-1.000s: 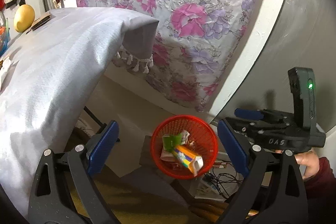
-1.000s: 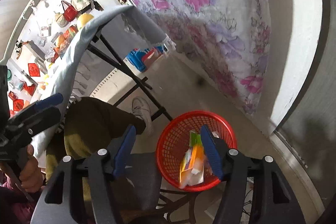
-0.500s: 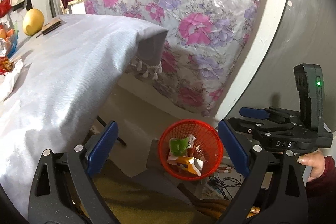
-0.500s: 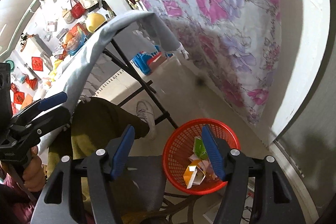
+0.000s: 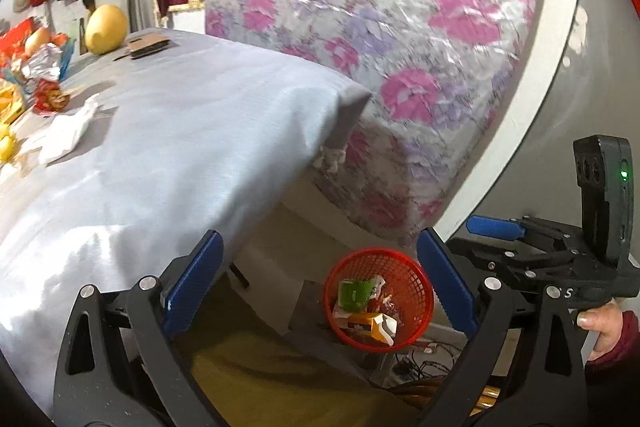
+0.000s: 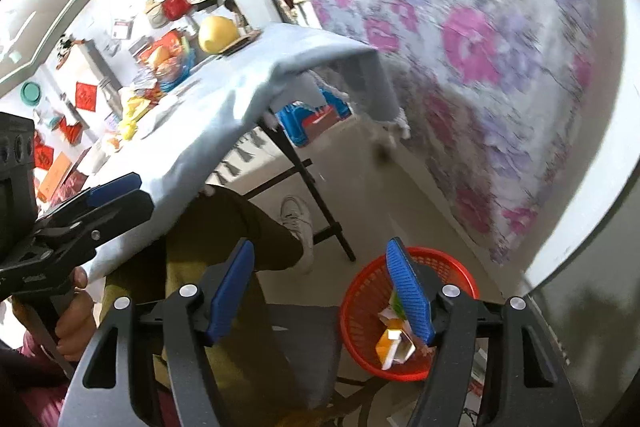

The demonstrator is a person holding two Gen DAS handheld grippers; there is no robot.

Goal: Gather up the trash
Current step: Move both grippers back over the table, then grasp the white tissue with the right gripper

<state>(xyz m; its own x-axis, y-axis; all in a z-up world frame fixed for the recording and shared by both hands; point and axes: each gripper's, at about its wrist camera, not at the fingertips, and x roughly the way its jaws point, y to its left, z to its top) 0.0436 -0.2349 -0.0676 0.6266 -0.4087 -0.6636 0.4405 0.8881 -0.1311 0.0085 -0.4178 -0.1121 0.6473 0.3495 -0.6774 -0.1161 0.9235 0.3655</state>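
A red mesh basket [image 5: 422,277] [image 6: 360,301] stands on the floor and holds a green packet [image 5: 354,293], an orange carton [image 5: 376,325] [image 6: 394,345] and other wrappers. High above it my left gripper [image 5: 320,283] stands open and empty. My right gripper [image 6: 324,291] is also above the basket, jaws opening, nothing between them. On the grey-clothed table [image 5: 160,155] lie crumpled white paper [image 5: 68,131], a red wrapper [image 5: 50,99] and more packaging at the far left.
A yellow pomelo [image 5: 106,29] and cardboard [image 5: 150,47] sit at the table's far end. A flowered mattress [image 5: 380,47] leans on the wall. The person's legs in olive trousers [image 6: 224,247] and a white shoe [image 6: 298,221] are beside the basket. Cables [image 5: 416,355] lie nearby.
Both grippers have risen and drawn back from the basket, which looks smaller and lower. The left view has swung toward the table top. The orange carton has dropped flat into the basket.
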